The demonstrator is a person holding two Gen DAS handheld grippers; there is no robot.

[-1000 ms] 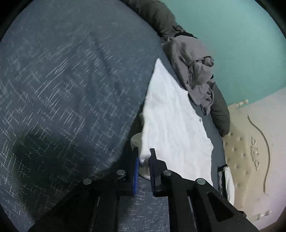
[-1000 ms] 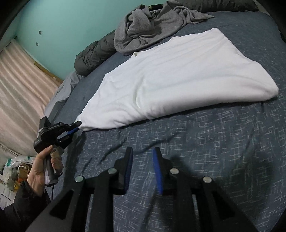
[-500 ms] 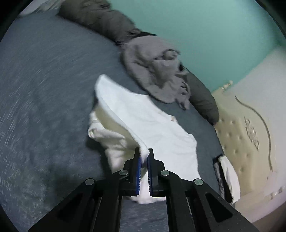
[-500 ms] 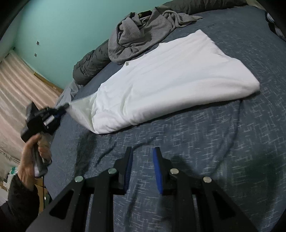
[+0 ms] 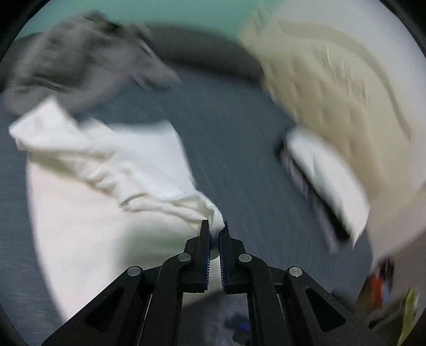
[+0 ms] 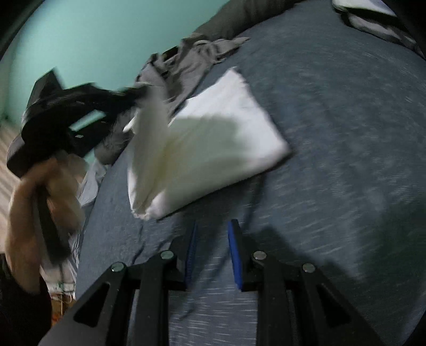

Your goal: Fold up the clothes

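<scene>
A white garment [image 6: 221, 138] lies on the dark blue bed [image 6: 346, 133], with one end lifted and carried over the rest. My left gripper [image 5: 214, 230] is shut on a bunched corner of that white garment [image 5: 106, 170], which trails away to the left. In the right wrist view the left gripper [image 6: 138, 93] is a black blur held by a hand [image 6: 45, 191], pulling the cloth up. My right gripper [image 6: 211, 231] hovers open above the bedspread near the garment's near corner, with nothing between its fingers.
A crumpled grey garment [image 6: 186, 61] and a dark pillow [image 6: 239, 18] lie at the far edge below the teal wall. A beige tufted headboard [image 5: 332, 87] and a folded white and dark item [image 5: 324, 181] stand on the right of the left wrist view.
The left gripper has lifted the garment's end off the bed and swung it up and over the rest. The right gripper has stayed open, moving slightly closer to the garment.
</scene>
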